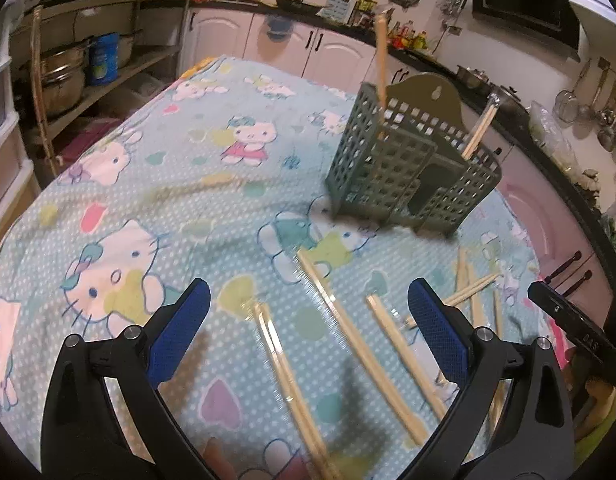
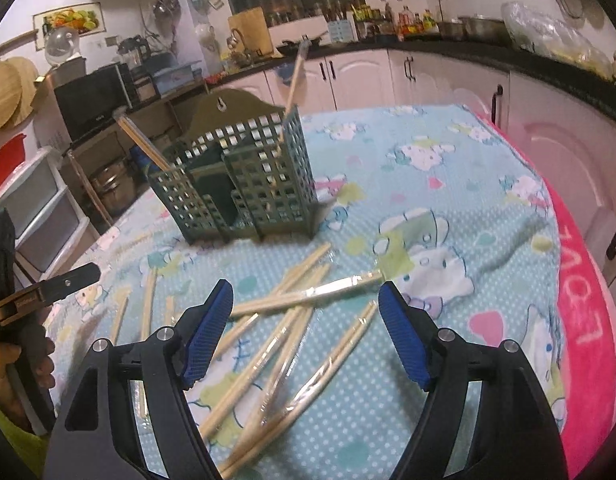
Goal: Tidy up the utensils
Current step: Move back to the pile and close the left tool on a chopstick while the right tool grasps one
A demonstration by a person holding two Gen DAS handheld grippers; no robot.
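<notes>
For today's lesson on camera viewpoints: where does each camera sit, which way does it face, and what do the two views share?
Left wrist: on the left gripper, facing forward and down over the table; open blue fingers show, and the right gripper at the right edge.
Right wrist: on the right gripper, facing the same table; open fingers show, and the hand holding the left gripper.
Shared: the green holder, loose chopsticks, and the tablecloth.

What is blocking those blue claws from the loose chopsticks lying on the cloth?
Nothing visible. The right gripper and left gripper hang open above the loose chopsticks, with only air between. The green holder stands farther back, out of the way.
</notes>
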